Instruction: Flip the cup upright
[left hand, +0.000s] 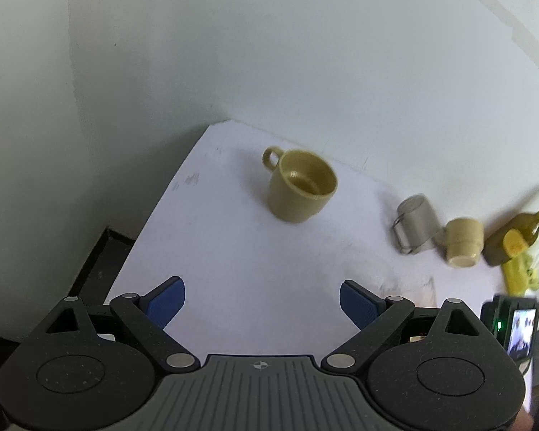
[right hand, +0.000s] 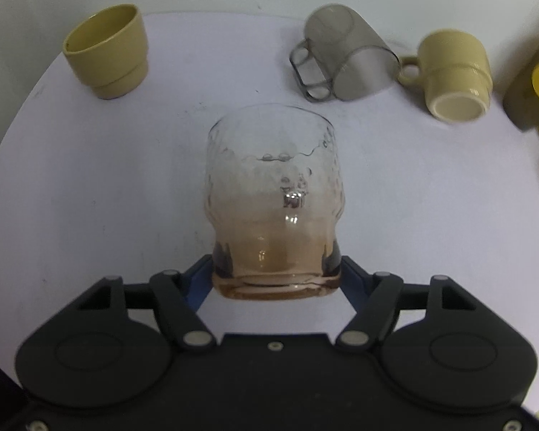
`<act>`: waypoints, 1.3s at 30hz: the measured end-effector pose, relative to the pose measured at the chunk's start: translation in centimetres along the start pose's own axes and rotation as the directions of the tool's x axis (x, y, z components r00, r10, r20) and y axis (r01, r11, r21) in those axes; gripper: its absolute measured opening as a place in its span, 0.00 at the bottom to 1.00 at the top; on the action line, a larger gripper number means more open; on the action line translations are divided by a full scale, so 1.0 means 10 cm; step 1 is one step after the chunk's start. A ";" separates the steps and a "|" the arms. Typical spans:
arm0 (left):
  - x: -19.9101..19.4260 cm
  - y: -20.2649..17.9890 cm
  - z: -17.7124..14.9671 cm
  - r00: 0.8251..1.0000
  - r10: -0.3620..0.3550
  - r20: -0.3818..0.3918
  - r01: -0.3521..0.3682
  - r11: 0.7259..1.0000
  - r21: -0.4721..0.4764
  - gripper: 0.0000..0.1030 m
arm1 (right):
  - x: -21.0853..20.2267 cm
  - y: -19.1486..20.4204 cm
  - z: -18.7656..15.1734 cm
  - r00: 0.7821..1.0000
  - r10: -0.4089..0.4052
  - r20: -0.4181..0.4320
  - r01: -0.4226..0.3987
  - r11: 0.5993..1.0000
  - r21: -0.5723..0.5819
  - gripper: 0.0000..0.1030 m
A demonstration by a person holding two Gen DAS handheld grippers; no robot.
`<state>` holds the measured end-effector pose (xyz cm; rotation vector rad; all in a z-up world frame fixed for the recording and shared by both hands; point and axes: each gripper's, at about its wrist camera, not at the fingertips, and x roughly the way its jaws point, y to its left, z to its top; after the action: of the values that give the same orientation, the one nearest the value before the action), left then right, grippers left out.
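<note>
My right gripper [right hand: 275,273] is shut on a clear amber-tinted glass cup [right hand: 273,194], gripping it near its thick base, with the rim pointing away from me above the white table [right hand: 107,186]. My left gripper [left hand: 262,303] is open and empty, held above the table, short of an upright olive mug [left hand: 298,188], which also shows in the right wrist view [right hand: 107,50]. A grey see-through mug [right hand: 341,54] lies on its side. A cream mug [right hand: 452,75] lies next to it, base toward me.
An olive-green bottle with a yellow label [left hand: 517,237] lies at the right by a yellow item [left hand: 521,269]. A white wall [left hand: 269,54] stands behind the table. The table's left edge [left hand: 154,215] drops to a dark floor.
</note>
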<state>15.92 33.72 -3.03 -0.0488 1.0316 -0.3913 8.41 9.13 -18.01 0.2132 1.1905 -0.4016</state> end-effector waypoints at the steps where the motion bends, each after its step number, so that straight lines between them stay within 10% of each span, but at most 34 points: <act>1: -0.01 0.02 0.04 1.000 -0.013 0.011 0.013 1.000 0.001 0.91 | -0.04 -0.02 -0.01 1.000 -0.002 -0.002 0.002 1.000 0.001 0.69; 39: 0.10 0.22 0.16 0.998 -0.054 0.031 0.055 0.998 -0.029 0.91 | -0.15 -0.53 0.42 0.994 -0.060 -0.090 0.068 0.993 0.095 0.69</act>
<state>18.38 35.22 -3.46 -0.1092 1.0078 -0.4240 9.33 3.06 -14.80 0.2801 1.2671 -0.5115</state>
